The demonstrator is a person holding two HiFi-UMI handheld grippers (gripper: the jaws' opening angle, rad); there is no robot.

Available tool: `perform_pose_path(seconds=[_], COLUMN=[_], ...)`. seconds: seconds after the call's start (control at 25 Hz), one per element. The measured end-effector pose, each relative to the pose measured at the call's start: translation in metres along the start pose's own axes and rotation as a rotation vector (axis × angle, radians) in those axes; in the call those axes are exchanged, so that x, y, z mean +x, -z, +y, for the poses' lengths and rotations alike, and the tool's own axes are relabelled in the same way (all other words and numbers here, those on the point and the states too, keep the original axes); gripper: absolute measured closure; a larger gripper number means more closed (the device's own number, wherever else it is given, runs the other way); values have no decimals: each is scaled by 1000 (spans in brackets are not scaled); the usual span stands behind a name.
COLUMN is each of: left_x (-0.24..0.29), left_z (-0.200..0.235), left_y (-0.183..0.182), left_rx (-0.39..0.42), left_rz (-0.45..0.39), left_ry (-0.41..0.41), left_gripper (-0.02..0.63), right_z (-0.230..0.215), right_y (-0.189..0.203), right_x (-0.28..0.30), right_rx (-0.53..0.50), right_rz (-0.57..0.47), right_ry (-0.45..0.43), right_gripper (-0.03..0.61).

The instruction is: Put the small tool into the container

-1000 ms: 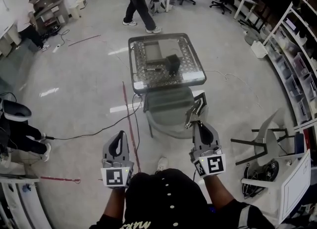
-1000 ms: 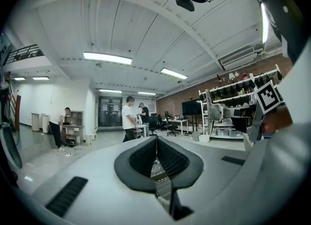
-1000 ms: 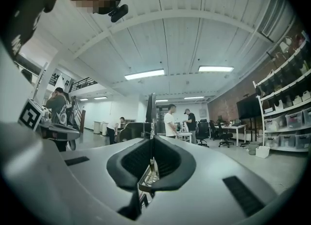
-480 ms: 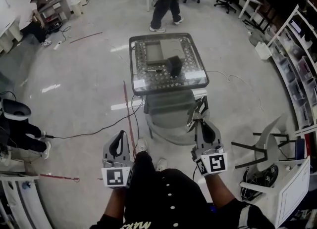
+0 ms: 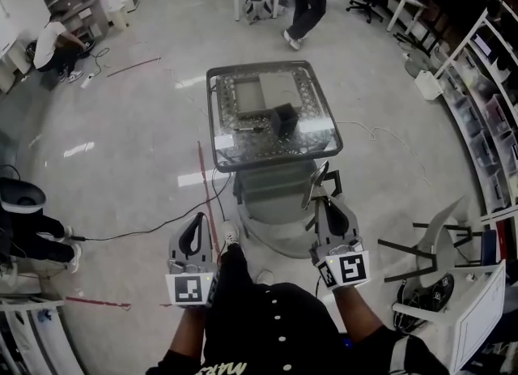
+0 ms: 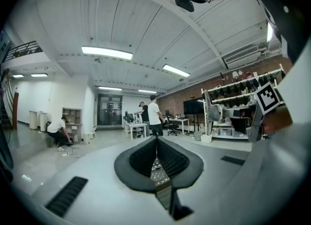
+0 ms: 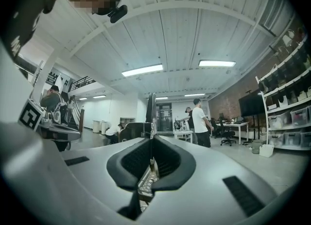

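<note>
Table (image 5: 212,122) nearer, left tool (image 5: 198,219), right tool (image 5: 330,202) forward

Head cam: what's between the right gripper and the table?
A grey chair stands between the right gripper and the table, close against the table's near edge. This shows in the head view only.
</note>
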State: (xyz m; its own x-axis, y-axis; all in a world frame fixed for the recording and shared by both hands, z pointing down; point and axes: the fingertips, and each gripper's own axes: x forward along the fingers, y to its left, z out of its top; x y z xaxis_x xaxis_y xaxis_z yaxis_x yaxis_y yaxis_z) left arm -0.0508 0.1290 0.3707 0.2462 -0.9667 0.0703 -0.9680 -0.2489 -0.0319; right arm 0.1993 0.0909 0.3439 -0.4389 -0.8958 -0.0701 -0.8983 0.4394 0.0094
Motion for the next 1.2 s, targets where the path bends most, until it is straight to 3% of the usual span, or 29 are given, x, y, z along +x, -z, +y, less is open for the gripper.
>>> perform_pose_path(seconds=[0.12, 0.84, 1.2], left_x=[28, 199, 241], left_z=[13, 94, 121], left_y=[0, -6, 7], left_rx=[-27, -42, -67], left_rz=[-21, 33, 70], left_ry=[12, 154, 187], left_gripper=[586, 586, 586], right_z=[-4, -27, -29], right_y=[5, 19, 29], right_x=[28, 201, 247], right_rx=[-2, -7, -19], right_rz=[6, 70, 89], right_ry=[5, 77, 96], right_gripper=[561, 561, 561])
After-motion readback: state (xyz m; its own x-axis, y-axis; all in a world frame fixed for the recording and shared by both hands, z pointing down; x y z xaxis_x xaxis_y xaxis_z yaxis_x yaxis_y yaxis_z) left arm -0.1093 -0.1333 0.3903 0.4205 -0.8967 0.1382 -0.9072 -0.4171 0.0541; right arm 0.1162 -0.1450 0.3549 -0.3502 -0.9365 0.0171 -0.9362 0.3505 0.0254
